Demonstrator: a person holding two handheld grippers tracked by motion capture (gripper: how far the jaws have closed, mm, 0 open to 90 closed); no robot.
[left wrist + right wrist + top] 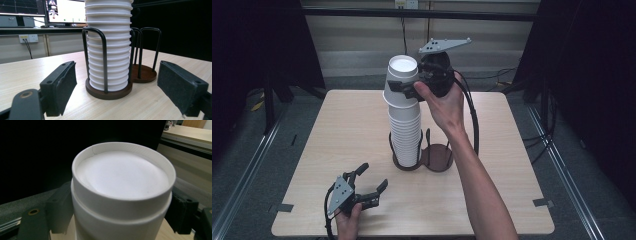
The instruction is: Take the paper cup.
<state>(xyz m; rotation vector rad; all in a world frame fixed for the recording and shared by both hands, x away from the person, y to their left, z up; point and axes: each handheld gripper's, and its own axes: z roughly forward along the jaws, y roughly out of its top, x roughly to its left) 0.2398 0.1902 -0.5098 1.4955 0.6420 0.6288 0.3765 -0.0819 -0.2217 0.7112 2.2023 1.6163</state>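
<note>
A tall stack of upturned white paper cups (406, 132) stands in a brown holder with black wire posts (398, 161) at the table's middle. My right gripper (404, 90) is shut on the top cup (402, 75), one jaw on each side of it; that cup sits slightly tilted at the stack's top. In the right gripper view the cup (122, 175) stands between the jaws of the gripper (121, 215). My left gripper (374, 175) rests open near the table's front left, nothing between its jaws. The left gripper view has the stack (110, 50) ahead of the open gripper (117, 80).
A second round brown base (437, 159) with wire posts, holding no cups, adjoins the stack on the right; it shows as (146, 73) behind the stack. The wooden table (342, 125) has bare room on both sides. Monitors (65, 11) sit on a bench beyond.
</note>
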